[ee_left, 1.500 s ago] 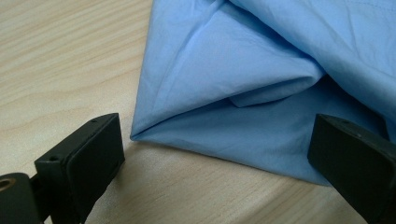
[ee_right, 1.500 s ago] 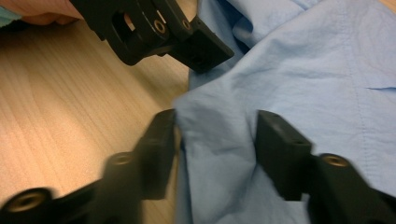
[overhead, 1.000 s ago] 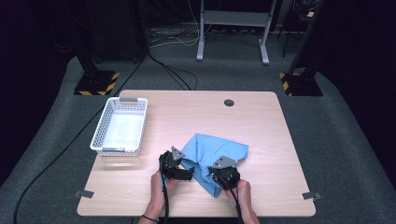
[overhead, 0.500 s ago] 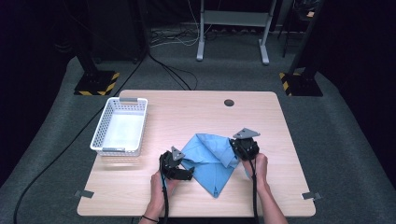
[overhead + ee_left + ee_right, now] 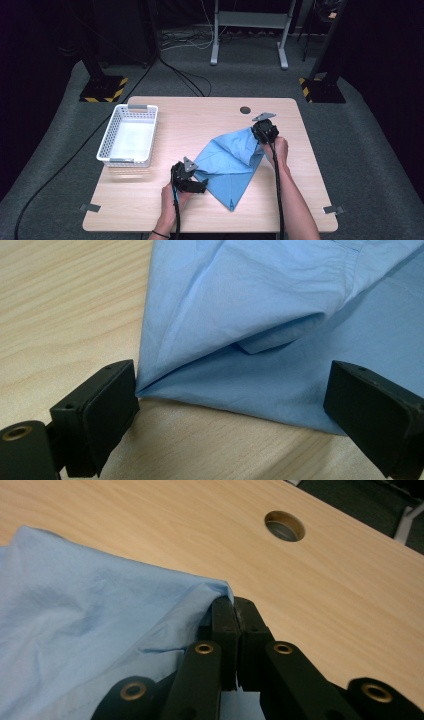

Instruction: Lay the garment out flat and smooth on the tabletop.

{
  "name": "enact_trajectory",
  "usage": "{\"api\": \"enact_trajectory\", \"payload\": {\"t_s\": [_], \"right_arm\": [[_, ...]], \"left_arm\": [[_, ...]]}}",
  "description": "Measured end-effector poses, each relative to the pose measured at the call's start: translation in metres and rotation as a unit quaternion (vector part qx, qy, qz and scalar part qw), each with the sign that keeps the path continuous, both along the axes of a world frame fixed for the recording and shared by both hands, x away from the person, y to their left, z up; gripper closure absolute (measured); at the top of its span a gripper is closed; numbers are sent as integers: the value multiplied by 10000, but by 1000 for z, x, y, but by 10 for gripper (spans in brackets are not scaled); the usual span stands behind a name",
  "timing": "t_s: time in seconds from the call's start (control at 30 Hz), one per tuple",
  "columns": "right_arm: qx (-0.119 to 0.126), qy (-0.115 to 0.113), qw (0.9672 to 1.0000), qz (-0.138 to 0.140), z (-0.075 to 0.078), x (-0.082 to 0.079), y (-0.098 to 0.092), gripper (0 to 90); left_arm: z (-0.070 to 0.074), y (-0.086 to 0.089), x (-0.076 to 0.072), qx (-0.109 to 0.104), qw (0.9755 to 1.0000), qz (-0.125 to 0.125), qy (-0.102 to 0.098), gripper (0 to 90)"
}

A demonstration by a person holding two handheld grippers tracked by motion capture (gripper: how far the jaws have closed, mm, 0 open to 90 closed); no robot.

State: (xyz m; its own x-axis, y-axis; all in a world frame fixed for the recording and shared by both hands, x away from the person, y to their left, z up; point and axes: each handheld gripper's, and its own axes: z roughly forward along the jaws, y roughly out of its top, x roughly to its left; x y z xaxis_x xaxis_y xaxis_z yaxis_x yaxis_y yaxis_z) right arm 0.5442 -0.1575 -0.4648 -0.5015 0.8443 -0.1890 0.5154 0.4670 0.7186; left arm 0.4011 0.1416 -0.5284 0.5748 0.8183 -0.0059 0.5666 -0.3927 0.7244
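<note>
Partly spread, a crumpled light-blue cotton cloth (image 5: 230, 162) lies on the pale wooden table (image 5: 200, 110). Right tongs (image 5: 262, 131) pinch its far corner; left tongs (image 5: 199, 186) gape around its near edge. Flattening remains.

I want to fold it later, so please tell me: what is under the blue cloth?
Under the blue cloth the wooden table shows at its edges. Anything lying beneath its middle is covered and cannot be seen.

A light blue shirt (image 5: 231, 162) lies crumpled and partly folded right of the white basket (image 5: 129, 135), one corner lifted off the worktop (image 5: 200, 112).
</note>
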Motion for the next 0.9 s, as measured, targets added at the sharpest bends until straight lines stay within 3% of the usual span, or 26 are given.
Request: {"api": "enact_trajectory", "payload": {"t_s": [0.07, 0.1, 0.17, 0.2, 0.23, 0.27, 0.3, 0.33, 0.37, 0.4, 0.5, 0.6, 0.63, 0.67, 0.7, 0.8, 0.83, 0.87, 0.9], "right_arm": [[-78, -22, 10000, -54, 0, 7, 0, 894], [-162, -24, 9997, -153, 0, 20, 1, 894], [-272, -32, 9993, -264, 0, 30, 2, 881], [-272, -32, 9993, -264, 0, 30, 2, 881], [-297, 12, 9988, -382, 1, 37, 3, 773], [-297, 12, 9988, -382, 1, 37, 3, 773], [-197, 127, 9984, -513, 3, 38, -1, 610], [-197, 127, 9984, -513, 3, 38, -1, 610], [31, 169, 9979, -622, 8, 34, -9, 508], [31, 169, 9979, -622, 8, 34, -9, 508], [588, 190, 9952, -756, 20, 18, -35, 384], [741, 145, 9935, -849, 27, 8, -47, 366], [918, 71, 9914, -925, 33, -4, -59, 340], [918, 71, 9914, -925, 33, -4, -59, 340], [1000, 55, 9900, -992, 37, -16, -70, 313], [1117, 18, 9886, -1009, 37, -30, -80, 303], [1345, 115, 9863, -944, 33, -44, -88, 281], [1345, 115, 9863, -944, 33, -44, -88, 281], [1428, 268, 9857, -859, 21, -55, -89, 275]], "left_arm": [[0, 0, 0, -1, 10000, 1, 1, 71], [0, 0, 0, -1, 10000, -1, 0, 71], [0, 0, 0, 0, 10000, -2, 0, 71], [0, 0, 0, 0, 10000, -2, 0, 71], [0, 0, 0, -3, 10000, -2, -1, 72], [0, 0, 0, -3, 10000, -2, -1, 72], [0, 0, 0, -3, 10000, -6, -3, 72], [0, 0, 0, -3, 10000, -6, -3, 72], [0, 0, 0, -5, 10000, -5, -3, 72], [0, 0, 0, -5, 10000, -5, -3, 72], [0, 0, 0, -4, 10000, -3, 0, 72], [0, 0, 0, -2, 10000, -4, 1, 72], [0, 0, 0, -3, 10000, -3, 0, 72], [0, 0, 0, -3, 10000, -3, 0, 72], [0, 0, 0, -4, 10000, -2, 0, 72], [0, 0, 0, -4, 10000, -2, 0, 72], [0, 0, 0, -4, 10000, -3, 0, 72], [0, 0, 0, -4, 10000, -3, 0, 72], [0, 0, 0, -4, 10000, -2, 0, 72]]}}
